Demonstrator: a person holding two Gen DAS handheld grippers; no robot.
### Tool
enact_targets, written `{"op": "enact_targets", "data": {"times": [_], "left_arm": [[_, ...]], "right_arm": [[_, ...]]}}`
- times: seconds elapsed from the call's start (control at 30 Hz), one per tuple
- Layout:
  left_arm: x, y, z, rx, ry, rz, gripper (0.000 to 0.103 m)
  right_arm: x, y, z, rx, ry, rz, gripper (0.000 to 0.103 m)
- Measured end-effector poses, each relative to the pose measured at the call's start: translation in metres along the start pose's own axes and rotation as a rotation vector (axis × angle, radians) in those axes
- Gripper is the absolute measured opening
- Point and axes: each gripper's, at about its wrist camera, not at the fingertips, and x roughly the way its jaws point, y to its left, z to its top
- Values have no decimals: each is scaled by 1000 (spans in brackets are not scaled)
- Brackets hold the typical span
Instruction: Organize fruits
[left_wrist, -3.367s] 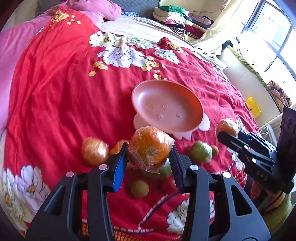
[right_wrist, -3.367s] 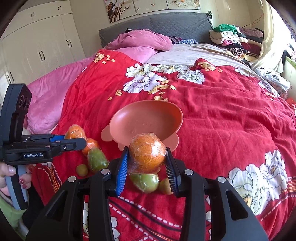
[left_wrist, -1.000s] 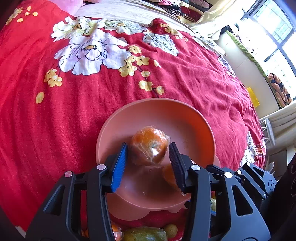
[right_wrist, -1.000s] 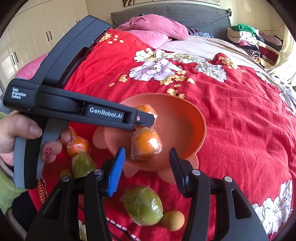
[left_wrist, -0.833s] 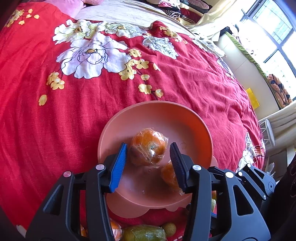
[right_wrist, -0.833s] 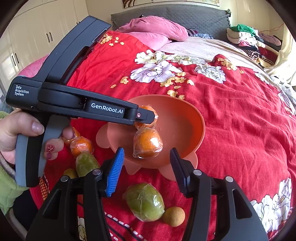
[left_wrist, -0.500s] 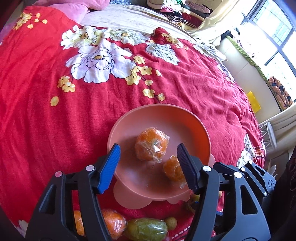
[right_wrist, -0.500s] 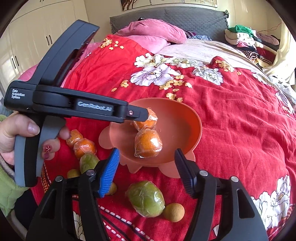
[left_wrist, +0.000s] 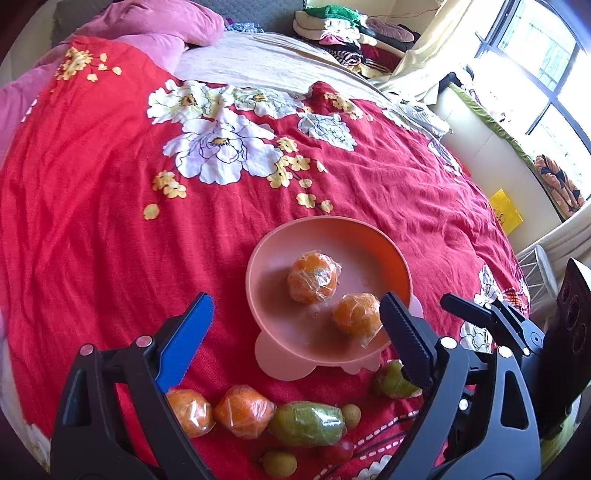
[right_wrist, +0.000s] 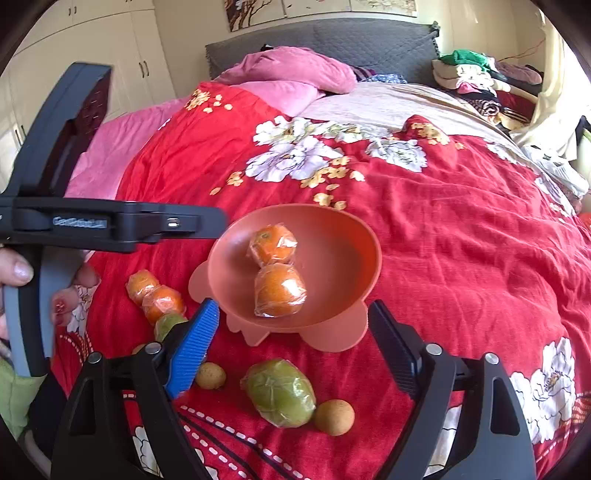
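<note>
The jaws of the left gripper and right gripper are spread wide, with nothing held. Two wrapped oranges are seen in the pink bowl on the bed. Other fruits, perhaps green citrus, lie beside it.
</note>
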Motion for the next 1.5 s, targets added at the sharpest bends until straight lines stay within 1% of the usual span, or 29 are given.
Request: {"op": "enact_targets", "data": {"times": [0.07,0.13,0.23,0.63,0.97,1.4,1.5], "left_arm": [[-6,2,-1,-7,-12,2,89],[-12,4,-2,-10,-23,7,89],[-20,7,-3,-26,-41,15,93],[-48,22,-9,-65,-90,56,93],[-59,29,-21,-75,-91,76,93],[-68,35,-43,-73,-80,112,93],[-69,37,-48,-81,-78,109,93]], "right_arm": [[-3,-2,0,10,-8,-6,87],[-6,-3,0,15,-16,-14,89],[-11,-6,1,27,-30,-23,92],[-34,-12,6,62,-85,-40,95],[-48,-6,4,58,-100,-33,95],[-53,15,-7,8,-79,-12,95],[-52,21,-9,-1,-72,-5,95]]}}
